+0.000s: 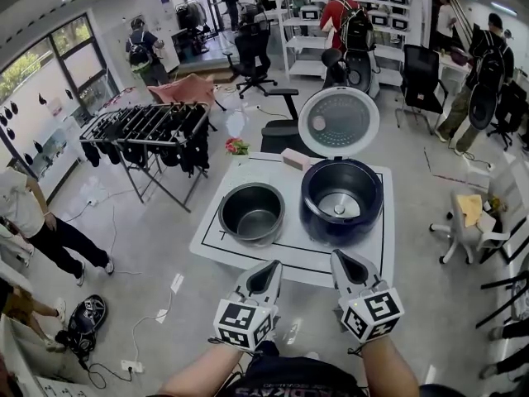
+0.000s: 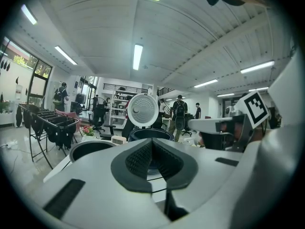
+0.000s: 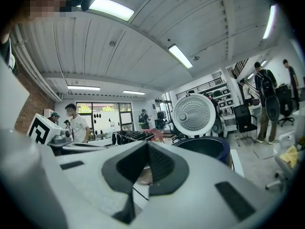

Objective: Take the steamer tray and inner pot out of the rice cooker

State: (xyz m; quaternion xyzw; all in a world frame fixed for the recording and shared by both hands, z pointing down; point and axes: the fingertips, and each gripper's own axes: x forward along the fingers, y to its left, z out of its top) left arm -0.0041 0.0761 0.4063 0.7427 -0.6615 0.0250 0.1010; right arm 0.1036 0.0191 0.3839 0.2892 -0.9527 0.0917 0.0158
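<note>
The dark rice cooker [image 1: 341,198] stands open on the white table [image 1: 289,255], its round lid [image 1: 338,122] raised, and its bare heating plate shows inside. To its left the grey inner pot [image 1: 252,213] sits on the table, outside the cooker. No separate steamer tray can be made out. My left gripper [image 1: 271,265] and right gripper [image 1: 341,257] hover side by side over the table's near edge, both shut and empty. From the left gripper [image 2: 151,142] I see the pot [image 2: 88,149] and the cooker [image 2: 147,133] ahead. Past the right gripper [image 3: 145,144] stands the cooker [image 3: 205,147].
A small pale box [image 1: 293,159] lies at the table's far edge, with flowers [image 1: 237,146] beyond it. A clothes rack [image 1: 153,131] stands to the left, office chairs [image 1: 252,60] and shelves behind. Several people stand around the room. A stool [image 1: 467,217] is at the right.
</note>
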